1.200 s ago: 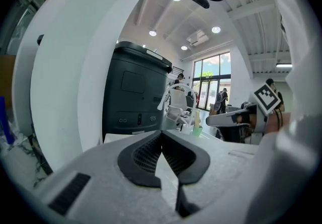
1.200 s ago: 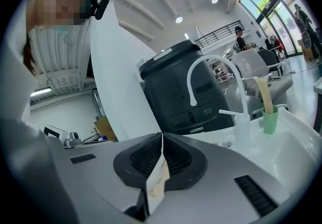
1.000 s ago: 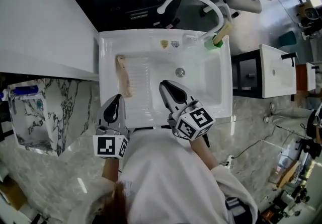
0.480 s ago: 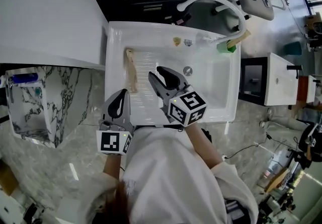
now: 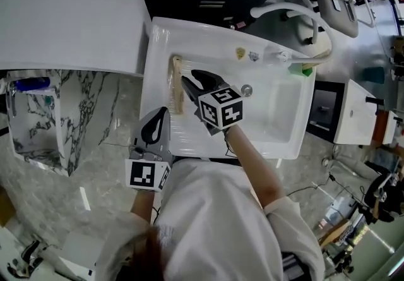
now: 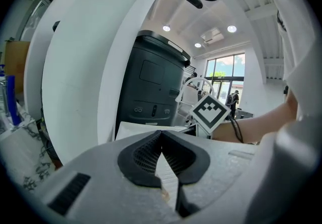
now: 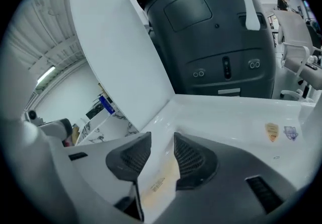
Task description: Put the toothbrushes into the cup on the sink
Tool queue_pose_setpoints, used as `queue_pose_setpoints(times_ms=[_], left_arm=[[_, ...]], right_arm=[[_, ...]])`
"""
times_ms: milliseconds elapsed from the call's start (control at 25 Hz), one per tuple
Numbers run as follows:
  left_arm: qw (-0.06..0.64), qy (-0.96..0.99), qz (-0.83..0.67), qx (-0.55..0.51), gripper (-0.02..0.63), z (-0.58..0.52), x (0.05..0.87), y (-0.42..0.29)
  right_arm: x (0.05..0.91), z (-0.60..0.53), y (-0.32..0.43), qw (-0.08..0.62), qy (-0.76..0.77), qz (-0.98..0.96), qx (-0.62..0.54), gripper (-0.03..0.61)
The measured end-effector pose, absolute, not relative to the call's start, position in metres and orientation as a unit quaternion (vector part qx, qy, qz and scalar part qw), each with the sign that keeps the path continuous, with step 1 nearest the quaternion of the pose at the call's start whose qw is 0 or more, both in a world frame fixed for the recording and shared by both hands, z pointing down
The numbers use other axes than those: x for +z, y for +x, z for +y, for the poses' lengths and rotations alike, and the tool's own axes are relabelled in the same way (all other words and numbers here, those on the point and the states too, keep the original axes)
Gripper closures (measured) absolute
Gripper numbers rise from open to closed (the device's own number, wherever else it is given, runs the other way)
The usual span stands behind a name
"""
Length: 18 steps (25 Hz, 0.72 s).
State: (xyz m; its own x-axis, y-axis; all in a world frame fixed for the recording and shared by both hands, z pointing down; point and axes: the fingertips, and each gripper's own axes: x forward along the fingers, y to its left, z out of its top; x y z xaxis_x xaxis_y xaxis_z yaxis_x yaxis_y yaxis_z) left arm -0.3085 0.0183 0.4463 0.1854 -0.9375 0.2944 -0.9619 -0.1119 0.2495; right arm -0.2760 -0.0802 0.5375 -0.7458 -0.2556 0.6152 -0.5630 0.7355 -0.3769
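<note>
**Left side crowded, right basin open**

The white panel (image 5: 69,14) is rising just beside the sink's (image 5: 287,128) left rim, closing that side. The right gripper (image 5: 188,76) is filling the room over the ribbed shelf, its fingers opening with the flat tan pack (image 5: 176,87) showing in their gap. The left gripper (image 5: 165,111), fingers together, is hanging at the near rim. The faucet (image 5: 287,6) is arching over the back right corner. The basin around the drain (image 5: 247,90) is lying open.
</note>
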Motion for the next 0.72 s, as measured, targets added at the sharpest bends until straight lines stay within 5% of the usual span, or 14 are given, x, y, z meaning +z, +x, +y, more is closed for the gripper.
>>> queue_pose_setpoints(times_ms=[720], left_arm=[[0.212,0.734,-0.644,0.036,0.600,0.024,0.457,-0.324]], right_arm=[[0.655,-0.089,-0.291,0.403,0.209,-0.818,0.353,0.417]])
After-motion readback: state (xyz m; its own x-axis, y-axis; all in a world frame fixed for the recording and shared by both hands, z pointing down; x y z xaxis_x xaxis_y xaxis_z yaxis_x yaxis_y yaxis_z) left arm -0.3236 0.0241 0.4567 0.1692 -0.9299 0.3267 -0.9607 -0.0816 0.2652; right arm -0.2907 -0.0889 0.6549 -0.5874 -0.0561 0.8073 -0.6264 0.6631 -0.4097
